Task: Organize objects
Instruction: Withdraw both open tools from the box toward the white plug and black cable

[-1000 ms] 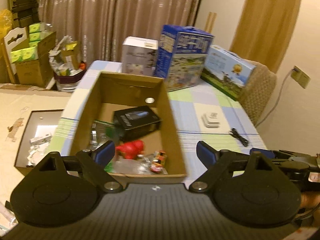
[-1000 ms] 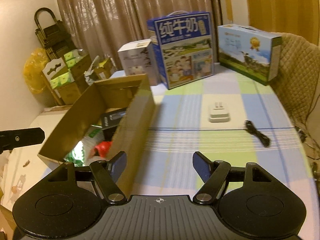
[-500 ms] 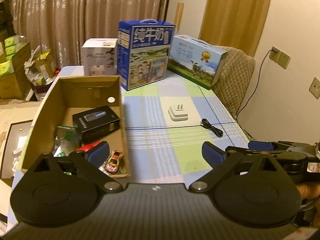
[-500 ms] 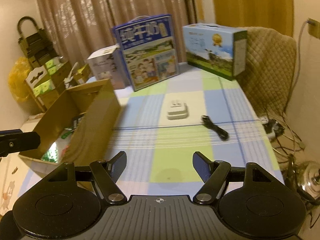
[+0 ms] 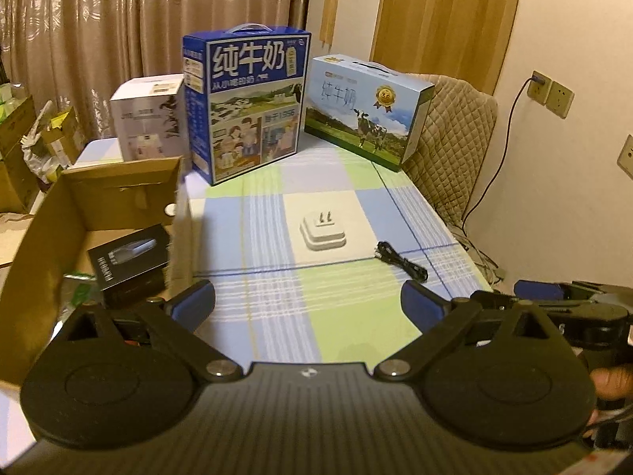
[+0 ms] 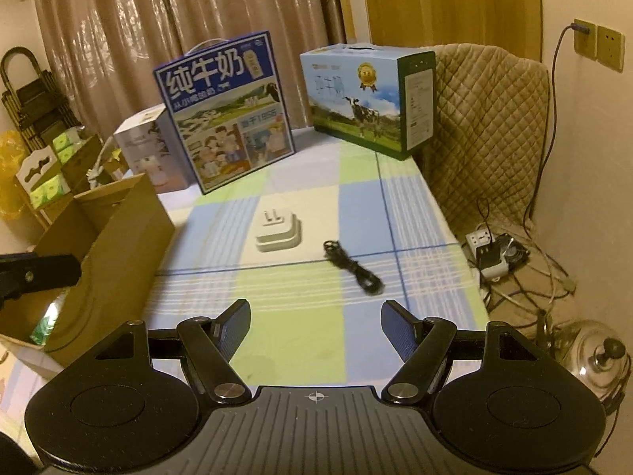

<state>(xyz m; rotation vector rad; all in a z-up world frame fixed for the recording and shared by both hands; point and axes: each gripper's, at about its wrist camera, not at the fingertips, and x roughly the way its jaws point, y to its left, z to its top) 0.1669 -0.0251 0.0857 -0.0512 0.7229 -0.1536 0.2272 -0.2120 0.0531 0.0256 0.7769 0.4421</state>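
A white plug adapter (image 5: 323, 232) (image 6: 279, 231) lies on the checked tablecloth, with a coiled black cable (image 5: 401, 261) (image 6: 353, 267) just to its right. An open cardboard box (image 5: 118, 194) (image 6: 118, 253) stands at the table's left; inside it lies a black product box (image 5: 126, 259). My left gripper (image 5: 308, 303) is open and empty, held above the table's near part, short of the adapter. My right gripper (image 6: 315, 322) is open and empty, short of the cable. Part of the right gripper shows at the right edge of the left wrist view (image 5: 569, 297).
Two blue milk cartons (image 5: 245, 103) (image 5: 368, 109) and a white box (image 5: 150, 116) stand at the table's far end. A quilted chair (image 6: 486, 126) stands to the right, with a power strip and wires (image 6: 494, 255) and a kettle (image 6: 597, 352) on the floor.
Both grippers have swung right, away from the cardboard box, and now face the adapter and cable. Both stay open and empty.
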